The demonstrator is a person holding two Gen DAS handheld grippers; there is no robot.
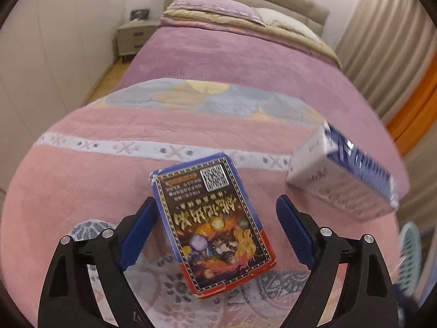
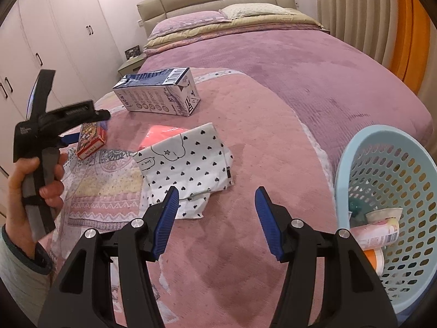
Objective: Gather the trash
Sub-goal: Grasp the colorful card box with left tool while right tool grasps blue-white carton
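A small card box (image 1: 213, 224) with a blue and red rim lies on the pink blanket, between the open fingers of my left gripper (image 1: 215, 216); the left finger (image 1: 139, 235) is close to its edge. The box also shows in the right wrist view (image 2: 91, 139), under the left gripper. A blue and white carton (image 1: 344, 175) lies to the right; in the right wrist view it (image 2: 158, 93) lies further back. A white wrapper with black hearts (image 2: 185, 164) lies in front of my open, empty right gripper (image 2: 217, 213). A light blue basket (image 2: 390, 191) at the right holds several cups.
A red sheet (image 2: 161, 134) lies partly under the wrapper. The bed (image 2: 300, 63) stretches back to pillows and a headboard. White wardrobes (image 2: 54, 41) and a nightstand (image 1: 133, 38) stand on the left, curtains (image 2: 368, 13) on the right.
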